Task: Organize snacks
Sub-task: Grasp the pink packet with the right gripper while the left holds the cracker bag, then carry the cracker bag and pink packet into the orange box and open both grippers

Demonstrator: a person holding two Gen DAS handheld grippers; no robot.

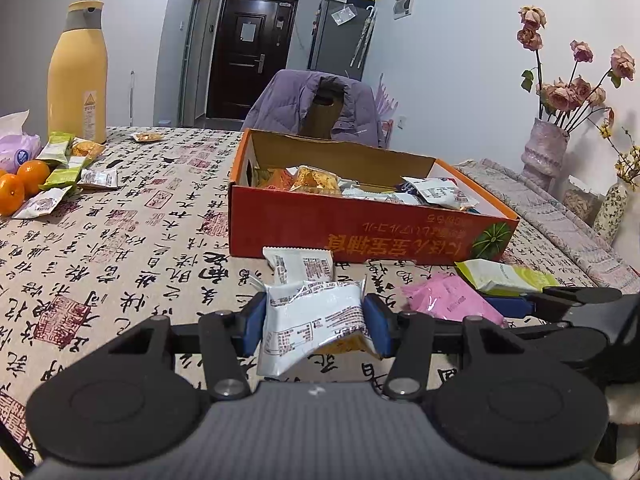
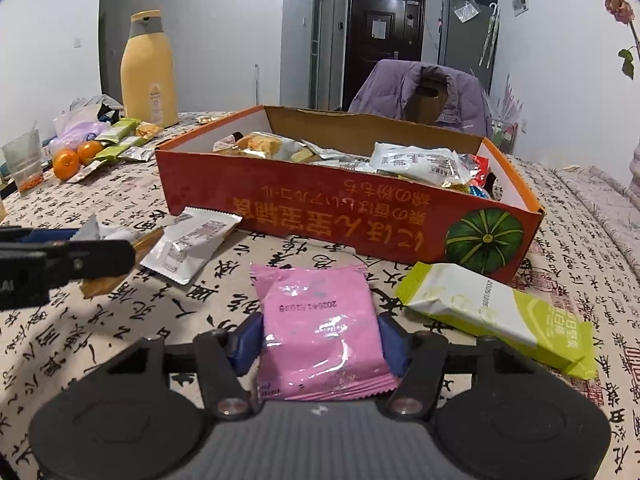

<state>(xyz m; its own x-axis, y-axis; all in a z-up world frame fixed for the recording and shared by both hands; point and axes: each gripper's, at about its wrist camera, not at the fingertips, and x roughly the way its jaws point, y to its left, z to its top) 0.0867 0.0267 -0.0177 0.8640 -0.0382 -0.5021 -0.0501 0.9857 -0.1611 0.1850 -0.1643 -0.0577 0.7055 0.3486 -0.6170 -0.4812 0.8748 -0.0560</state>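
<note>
An orange cardboard box [image 1: 360, 236] [image 2: 320, 216] with several snack packets inside stands mid-table. My left gripper [image 1: 316, 328] is shut on a white snack packet [image 1: 308, 316], just in front of the box. Another white packet [image 1: 300, 264] [image 2: 192, 244] lies between it and the box. My right gripper [image 2: 320, 340] has its blue pads against both sides of a pink packet [image 2: 320, 332] [image 1: 452, 300] that lies on the cloth. A green-and-white packet [image 2: 496, 312] [image 1: 504, 276] lies right of it.
A yellow thermos [image 1: 78, 72] [image 2: 148, 72], oranges [image 1: 20, 184] [image 2: 76, 160] and several loose packets [image 1: 68, 164] sit at the far left. A plastic cup [image 2: 24, 164] stands at the left edge. Vases with flowers [image 1: 548, 148] stand right. A chair with a purple jacket [image 1: 320, 104] is behind the box.
</note>
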